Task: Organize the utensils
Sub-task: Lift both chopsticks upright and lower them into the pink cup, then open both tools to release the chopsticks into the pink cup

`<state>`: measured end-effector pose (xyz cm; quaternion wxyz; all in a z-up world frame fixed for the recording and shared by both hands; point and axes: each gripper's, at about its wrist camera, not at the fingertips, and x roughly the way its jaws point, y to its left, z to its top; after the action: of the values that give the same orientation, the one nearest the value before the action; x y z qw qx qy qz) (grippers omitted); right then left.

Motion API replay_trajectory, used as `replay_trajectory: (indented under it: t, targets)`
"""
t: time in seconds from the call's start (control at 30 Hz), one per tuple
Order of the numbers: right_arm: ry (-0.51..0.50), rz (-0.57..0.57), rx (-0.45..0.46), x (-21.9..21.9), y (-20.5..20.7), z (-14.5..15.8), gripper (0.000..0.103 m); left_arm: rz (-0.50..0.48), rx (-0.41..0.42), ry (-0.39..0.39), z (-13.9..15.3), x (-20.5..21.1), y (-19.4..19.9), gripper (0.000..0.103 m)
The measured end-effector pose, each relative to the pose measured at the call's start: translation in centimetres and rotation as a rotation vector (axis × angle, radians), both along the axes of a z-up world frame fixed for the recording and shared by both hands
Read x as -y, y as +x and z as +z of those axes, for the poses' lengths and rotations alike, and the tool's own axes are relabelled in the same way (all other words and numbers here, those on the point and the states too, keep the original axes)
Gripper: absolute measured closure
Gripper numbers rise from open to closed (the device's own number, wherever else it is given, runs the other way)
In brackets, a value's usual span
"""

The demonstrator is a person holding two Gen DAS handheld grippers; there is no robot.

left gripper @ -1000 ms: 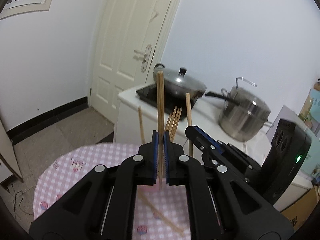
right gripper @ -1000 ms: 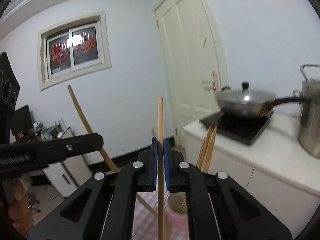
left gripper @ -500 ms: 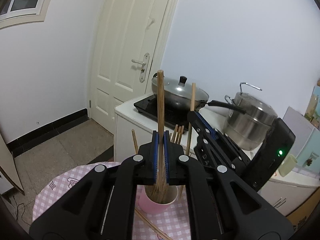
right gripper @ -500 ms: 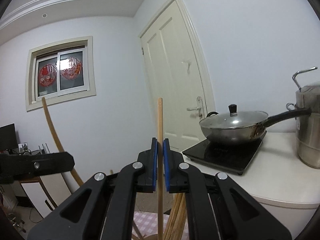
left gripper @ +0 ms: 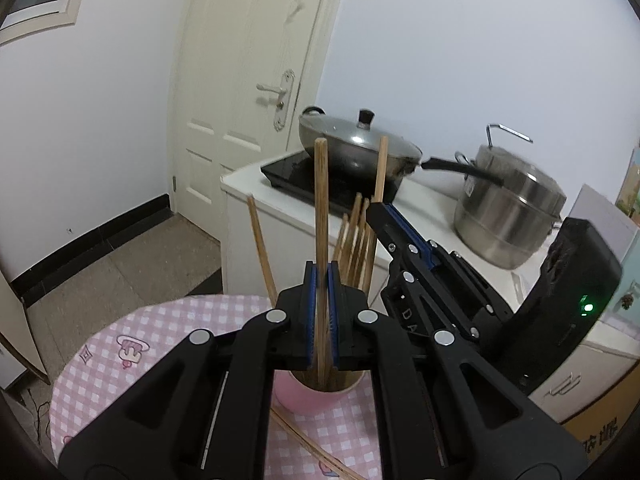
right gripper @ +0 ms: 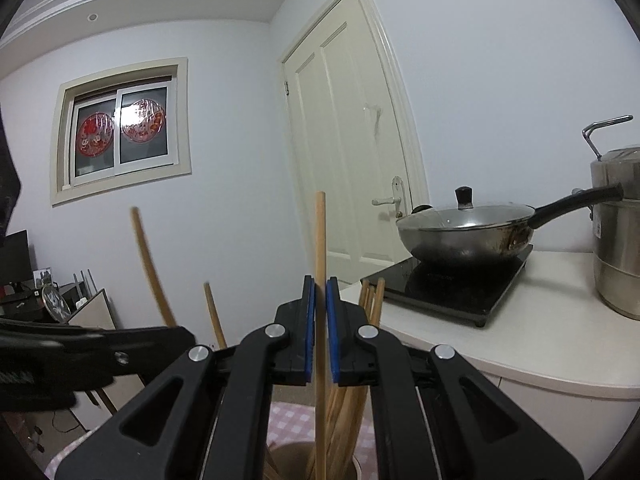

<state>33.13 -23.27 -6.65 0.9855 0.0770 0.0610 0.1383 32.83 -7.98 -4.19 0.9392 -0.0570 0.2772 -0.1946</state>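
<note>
While the left gripper (left gripper: 321, 316) clamps one upright wooden chopstick (left gripper: 321, 216) between its blue pads, the stick's lower end reaches down into the pink cup (left gripper: 316, 394) standing on the pink checked tablecloth (left gripper: 132, 344). Loose chopsticks (left gripper: 320, 448) lie on the cloth in front of the cup, and more stand bunched inside it. Just to the right, the right gripper (right gripper: 320, 332) is likewise closed on its own upright chopstick (right gripper: 320, 240), whose lower part descends toward the cup's mouth (right gripper: 288, 464). Beyond the table, a lidded wok (left gripper: 360, 148) sits on a black cooktop (left gripper: 296, 178) beside a steel steamer pot (left gripper: 508, 216), with a white door (left gripper: 248, 92) behind
</note>
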Motion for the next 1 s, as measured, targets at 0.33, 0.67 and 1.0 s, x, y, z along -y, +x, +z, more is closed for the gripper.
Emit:
replay_trajectory:
  t: [0.33,0.67,1.0]
  targets:
    - [-0.016,0.004,-0.049,0.4,-2.4,-1.4,0.098,-0.019,-0.047,0.019,-2.1,0.5,-0.5,0.097]
    - [-0.004,-0.002,-0.13,0.7,-3.7,-2.3,0.098,-0.009,-0.085,0.008,-2.5,0.1,-0.6,0.097]
    - [0.003,-0.011,-0.18,1.1,-5.3,-2.0,0.095,-0.037,-0.125,0.017,-2.3,0.5,-1.8,0.094]
